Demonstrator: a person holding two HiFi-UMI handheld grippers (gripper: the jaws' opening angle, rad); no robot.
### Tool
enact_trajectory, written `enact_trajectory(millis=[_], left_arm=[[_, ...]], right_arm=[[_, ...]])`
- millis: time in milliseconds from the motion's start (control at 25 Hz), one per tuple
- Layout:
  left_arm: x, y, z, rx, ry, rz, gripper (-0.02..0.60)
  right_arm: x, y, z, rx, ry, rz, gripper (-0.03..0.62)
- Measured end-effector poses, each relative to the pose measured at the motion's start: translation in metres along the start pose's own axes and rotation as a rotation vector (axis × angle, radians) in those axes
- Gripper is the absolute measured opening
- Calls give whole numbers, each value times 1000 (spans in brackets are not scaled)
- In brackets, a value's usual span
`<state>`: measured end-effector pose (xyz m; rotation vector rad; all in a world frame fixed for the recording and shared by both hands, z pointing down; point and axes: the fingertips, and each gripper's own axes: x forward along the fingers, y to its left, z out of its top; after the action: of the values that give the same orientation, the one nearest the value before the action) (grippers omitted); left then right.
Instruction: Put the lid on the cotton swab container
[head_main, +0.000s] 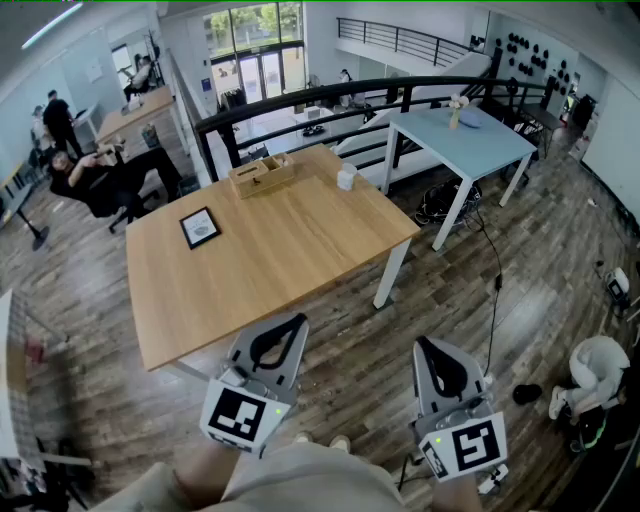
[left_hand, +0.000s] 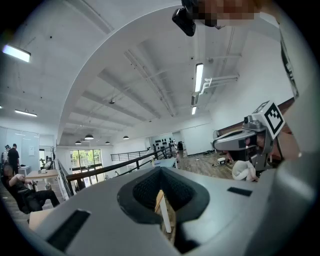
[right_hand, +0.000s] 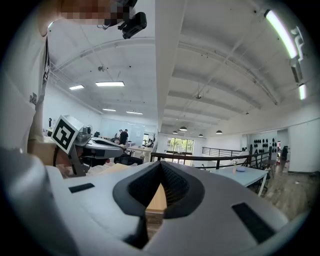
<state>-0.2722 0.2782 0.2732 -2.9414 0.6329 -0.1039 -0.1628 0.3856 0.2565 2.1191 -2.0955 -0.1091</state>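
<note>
A small white container (head_main: 346, 178) stands near the far right edge of the wooden table (head_main: 260, 270); it is too small to tell whether a lid is on it. Both grippers hang over the floor, short of the table's near edge and close to the person's body. The left gripper (head_main: 292, 325) (left_hand: 161, 170) is shut, with nothing between its jaws. Level with it, the right gripper (head_main: 425, 346) (right_hand: 161, 164) is also shut and empty. In each gripper view the other gripper shows off to the side.
A wooden organiser box (head_main: 262, 173) sits at the table's far edge and a black-framed flat item (head_main: 200, 228) on its left part. A light blue table (head_main: 470, 140) stands to the right, a black railing (head_main: 300, 100) behind. People sit at far left (head_main: 100, 180). A cable (head_main: 492, 290) crosses the floor.
</note>
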Motion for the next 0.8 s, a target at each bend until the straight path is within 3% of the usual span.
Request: enact_trajectory(millis=[600,800], left_arm=[[1,-26,-3,7,20,16,23],[4,-46,-5,-35,10,18,23]], right_arm=[[-18,-14,-17,49,4,28,26],[-29,-17,-28,72,3,55,25]])
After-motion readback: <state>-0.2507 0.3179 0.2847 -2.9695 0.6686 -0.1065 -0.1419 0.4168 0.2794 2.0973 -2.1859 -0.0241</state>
